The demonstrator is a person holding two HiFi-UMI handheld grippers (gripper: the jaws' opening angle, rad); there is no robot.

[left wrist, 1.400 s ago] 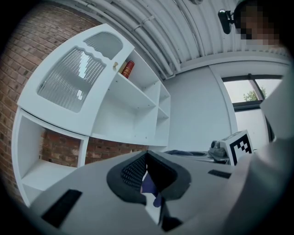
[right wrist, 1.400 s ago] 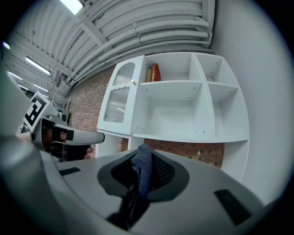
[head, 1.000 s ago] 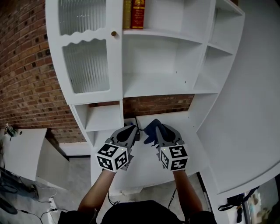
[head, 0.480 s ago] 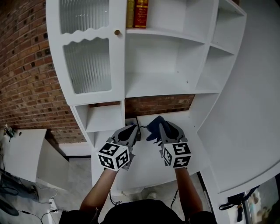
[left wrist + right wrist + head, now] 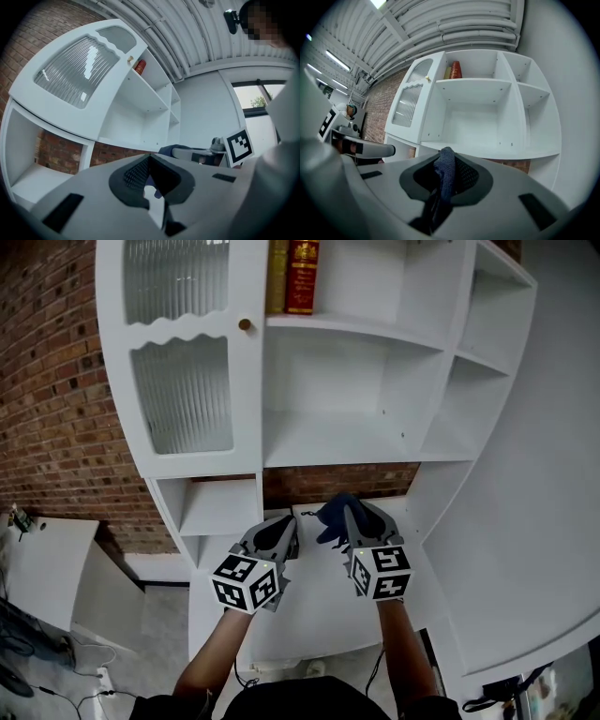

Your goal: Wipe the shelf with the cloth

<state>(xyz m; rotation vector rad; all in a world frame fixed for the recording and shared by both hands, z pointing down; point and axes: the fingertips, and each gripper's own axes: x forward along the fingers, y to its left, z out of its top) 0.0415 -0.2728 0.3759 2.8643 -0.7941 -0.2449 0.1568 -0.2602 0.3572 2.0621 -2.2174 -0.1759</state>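
Two grippers hung before the white shelf (image 5: 330, 439): the right gripper (image 5: 350, 515) clamped a fold of the dark blue cloth (image 5: 445, 173), while the left gripper (image 5: 284, 527) had its jaws together on nothing. Light and limp, the cloth would probably bunch, so gripping a gathered fold seemed wisest.

A converted industrial room, furnished as a home, is suggested. A brick wall (image 5: 56, 381) is seen behind the white shelf (image 5: 347, 427) ahead of the fingers (image 5: 466, 177). Books (image 5: 295, 273) are shelved above them, and a corrugated ceiling (image 5: 417, 18) with pipes (image 5: 478, 35) is seen overhead.
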